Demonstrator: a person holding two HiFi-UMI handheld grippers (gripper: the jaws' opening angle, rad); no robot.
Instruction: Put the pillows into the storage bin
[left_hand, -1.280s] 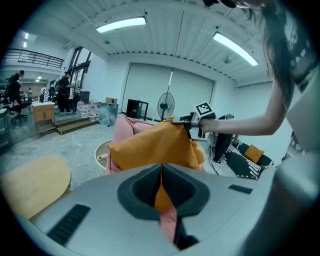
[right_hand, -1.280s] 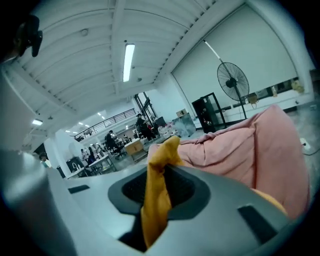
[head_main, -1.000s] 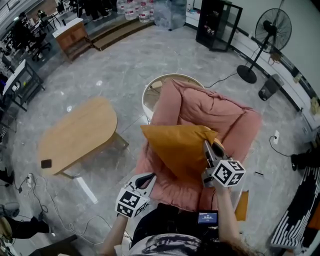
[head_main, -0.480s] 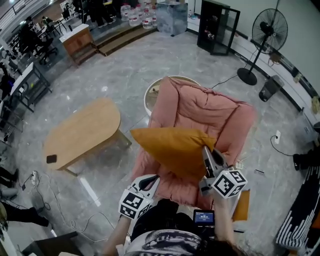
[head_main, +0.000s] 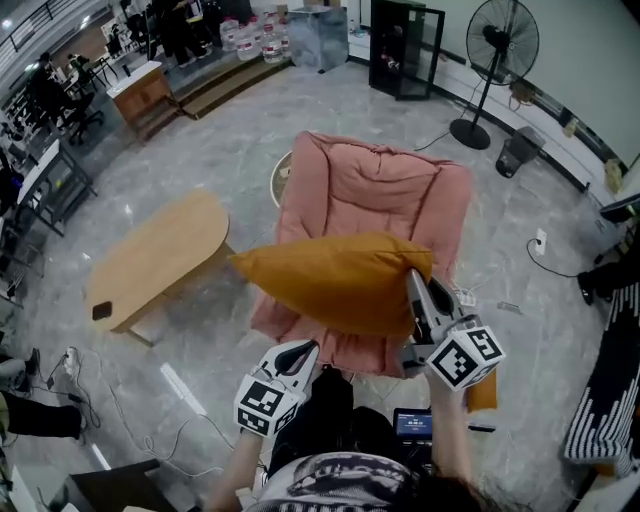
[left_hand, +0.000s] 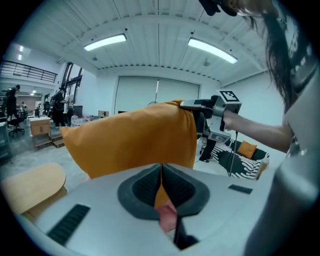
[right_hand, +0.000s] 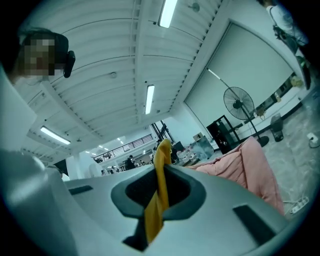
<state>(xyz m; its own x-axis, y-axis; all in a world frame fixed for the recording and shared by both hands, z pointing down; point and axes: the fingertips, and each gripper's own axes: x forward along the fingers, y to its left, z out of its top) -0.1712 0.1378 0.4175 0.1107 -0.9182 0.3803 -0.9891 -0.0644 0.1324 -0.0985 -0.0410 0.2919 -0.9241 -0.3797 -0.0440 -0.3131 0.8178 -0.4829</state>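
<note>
The plump mustard-orange fabric pillow (head_main: 330, 285) is up in the air, lying sideways over the pink padded armchair (head_main: 372, 190), smooth, with pointy corners. The right gripper (head_main: 412, 276) has just been clamping tighter on its right corner, a thin fold pinched between the jaws. The left gripper (head_main: 304, 348) is clenched on nothing, just below the pillow.

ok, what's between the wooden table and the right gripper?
The orange pillow, pinched in the right gripper's jaws above the pink armchair; the head view shows it.
</note>
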